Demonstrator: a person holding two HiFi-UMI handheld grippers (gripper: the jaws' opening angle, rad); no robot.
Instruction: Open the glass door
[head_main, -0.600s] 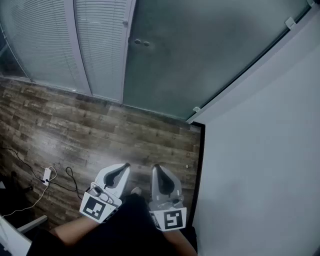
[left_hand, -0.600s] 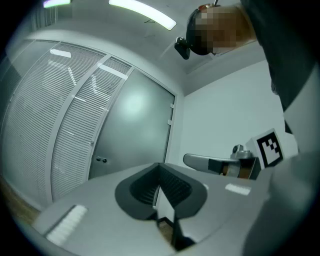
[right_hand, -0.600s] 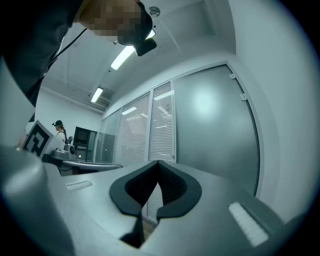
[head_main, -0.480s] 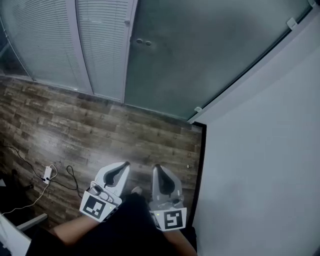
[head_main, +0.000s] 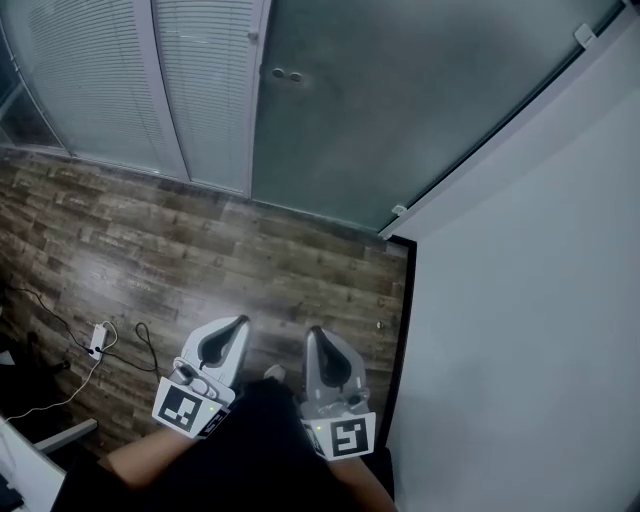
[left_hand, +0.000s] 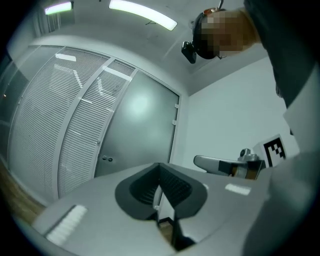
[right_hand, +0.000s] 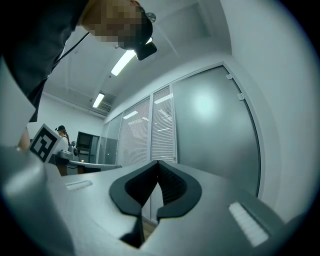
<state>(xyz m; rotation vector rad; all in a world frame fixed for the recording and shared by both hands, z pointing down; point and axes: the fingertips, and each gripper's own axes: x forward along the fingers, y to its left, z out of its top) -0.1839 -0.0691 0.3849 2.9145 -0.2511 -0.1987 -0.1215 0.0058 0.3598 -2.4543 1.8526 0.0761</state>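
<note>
Two slatted blind panels (head_main: 100, 70) fill the upper left, above a wood-plank floor (head_main: 200, 260) where a white plug and cable (head_main: 95, 345) trail near the left edge. Next comes the left gripper (head_main: 238, 326), jaws pressed together on nothing and held low by the body, likely because the door is not yet within reach. Just beside it the right gripper (head_main: 313, 334) is likewise clenched and empty, aimed forward. Well ahead of both stands the frosted glass door (head_main: 400, 110), seemingly shut, with two small round fittings (head_main: 285, 74) near its left edge, probably the place to push or pull. White wall (head_main: 520, 320) bounds the right. No container shows.
</note>
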